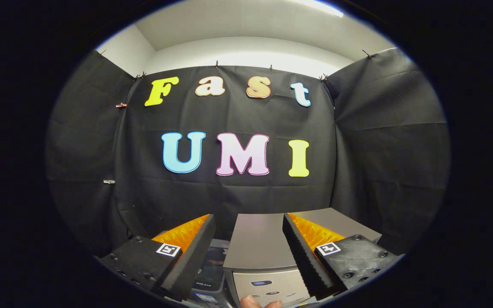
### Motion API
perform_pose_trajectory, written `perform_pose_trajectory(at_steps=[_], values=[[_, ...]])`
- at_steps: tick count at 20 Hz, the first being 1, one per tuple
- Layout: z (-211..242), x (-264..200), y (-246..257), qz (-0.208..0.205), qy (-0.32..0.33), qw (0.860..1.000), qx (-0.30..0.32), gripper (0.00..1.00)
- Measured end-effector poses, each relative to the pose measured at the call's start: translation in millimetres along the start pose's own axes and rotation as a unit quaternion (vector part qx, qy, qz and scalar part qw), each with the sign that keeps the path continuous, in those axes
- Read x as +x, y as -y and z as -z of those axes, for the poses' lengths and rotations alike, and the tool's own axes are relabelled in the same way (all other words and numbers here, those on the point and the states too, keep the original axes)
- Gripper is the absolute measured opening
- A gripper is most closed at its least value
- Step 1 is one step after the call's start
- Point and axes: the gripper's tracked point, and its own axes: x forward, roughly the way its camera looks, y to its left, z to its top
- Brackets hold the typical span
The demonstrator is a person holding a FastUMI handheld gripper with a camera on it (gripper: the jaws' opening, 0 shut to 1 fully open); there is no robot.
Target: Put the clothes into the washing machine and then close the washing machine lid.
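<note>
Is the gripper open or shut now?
Open. The gripper fingers stand wide apart, nothing between them; the grey machine shows through the gap.

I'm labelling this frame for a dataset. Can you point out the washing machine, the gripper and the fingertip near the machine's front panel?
washing machine point(258, 241): gripper view, on its flat grey top.
gripper point(246, 278): gripper view, midway between its open fingertips.
fingertip point(251, 302): gripper view, on the person's fingertip below the panel.

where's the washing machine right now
In the gripper view the washing machine sits low, just ahead of the open gripper, showing between its fingers, lid flat, against the black booth wall.
</note>
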Motion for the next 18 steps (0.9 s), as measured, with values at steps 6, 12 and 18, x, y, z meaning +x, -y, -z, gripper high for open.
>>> perform_pose_trajectory(at_steps=[6,12,18], values=[[-3.6,-1.6,-2.3,-0.003,0.003,1.0,-0.003,0.99],[-2.7,-0.2,-1.7,-0.001,0.003,1.0,-0.002,0.99],[-0.5,-0.4,-4.9,-0.002,0.002,1.0,-0.005,0.99]])
